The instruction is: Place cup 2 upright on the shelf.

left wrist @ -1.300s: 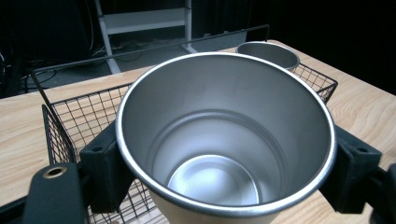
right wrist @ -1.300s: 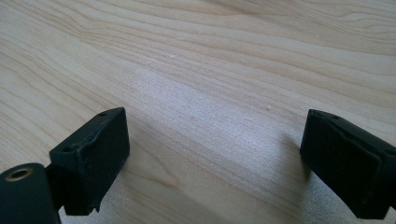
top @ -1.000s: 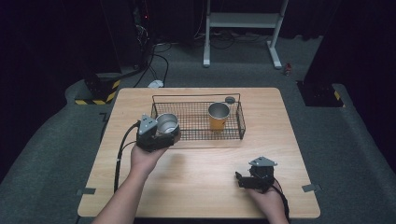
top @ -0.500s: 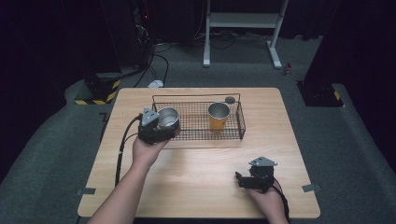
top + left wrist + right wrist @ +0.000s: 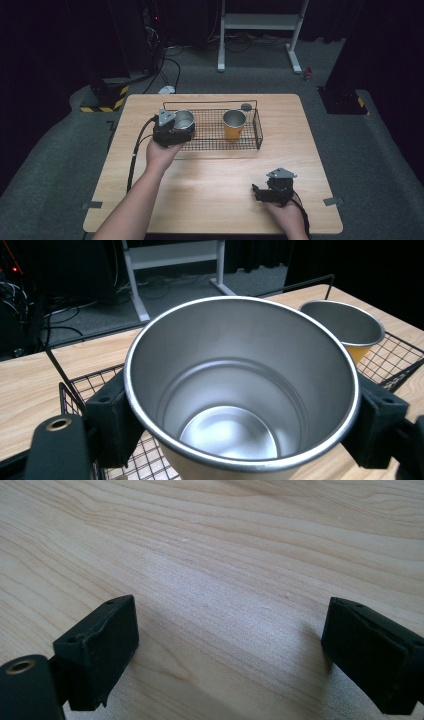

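My left gripper is shut on a steel cup, holding it upright over the left end of a black wire basket. In the left gripper view both black pads press on the sides of the cup, which is empty, with basket mesh below it. A second steel cup with a yellow lower half stands in the basket to the right. My right gripper rests low at the table's front right, open, with bare wood between its jaws.
The wooden table has free room in its middle and front. A small dark round object lies by the basket's far rim. A cable trails from the left gripper toward the table's left edge. Dark floor and a white stand lie beyond.
The left gripper has carried the steel cup away from the person and slightly right, from the basket's near left corner to over its left end. The right gripper has kept still.
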A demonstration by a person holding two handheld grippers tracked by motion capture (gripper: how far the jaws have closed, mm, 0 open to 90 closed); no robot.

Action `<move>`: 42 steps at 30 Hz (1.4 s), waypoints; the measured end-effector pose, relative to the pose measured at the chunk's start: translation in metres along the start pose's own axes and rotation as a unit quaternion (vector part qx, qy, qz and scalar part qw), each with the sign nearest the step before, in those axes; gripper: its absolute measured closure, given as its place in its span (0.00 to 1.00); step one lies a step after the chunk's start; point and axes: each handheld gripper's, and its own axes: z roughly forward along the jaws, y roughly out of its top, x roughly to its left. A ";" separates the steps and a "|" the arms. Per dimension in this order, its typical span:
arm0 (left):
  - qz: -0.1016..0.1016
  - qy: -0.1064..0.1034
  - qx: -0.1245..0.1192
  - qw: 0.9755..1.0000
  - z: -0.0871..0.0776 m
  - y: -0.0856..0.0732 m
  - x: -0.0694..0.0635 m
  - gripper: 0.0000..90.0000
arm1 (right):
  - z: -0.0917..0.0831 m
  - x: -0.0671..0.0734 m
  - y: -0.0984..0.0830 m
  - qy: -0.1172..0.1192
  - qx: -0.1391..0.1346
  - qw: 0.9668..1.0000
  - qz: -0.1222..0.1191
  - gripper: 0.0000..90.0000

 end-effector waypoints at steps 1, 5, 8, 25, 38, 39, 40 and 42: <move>-0.004 -0.001 -0.001 1.000 0.001 0.000 0.001 0.21 | 0.000 0.000 0.000 0.000 0.000 1.000 0.000 0.09; -0.010 -0.001 -0.004 1.000 0.006 0.000 0.003 0.21 | 0.000 0.000 0.000 0.000 0.001 1.000 0.002 0.09; -0.005 0.003 0.002 1.000 0.011 0.002 0.004 0.21 | 0.000 0.000 0.000 0.000 0.000 1.000 0.002 0.09; -0.004 0.004 0.004 1.000 0.030 0.017 -0.001 0.21 | 0.000 0.000 0.000 0.000 0.001 1.000 0.002 0.09; -0.005 0.013 0.024 1.000 0.055 0.008 0.001 0.21 | 0.000 0.000 0.000 0.000 0.001 1.000 0.002 0.09; -0.001 0.016 0.026 1.000 0.056 0.007 0.001 0.21 | 0.000 0.000 0.000 0.000 0.000 1.000 0.002 0.09; -0.001 0.016 0.026 1.000 0.056 0.007 0.001 0.21 | 0.000 0.000 0.000 0.000 0.001 1.000 0.002 0.09; -0.011 0.014 0.029 0.999 0.061 0.003 0.001 0.21 | 0.000 0.000 0.000 0.000 0.001 1.000 0.002 0.09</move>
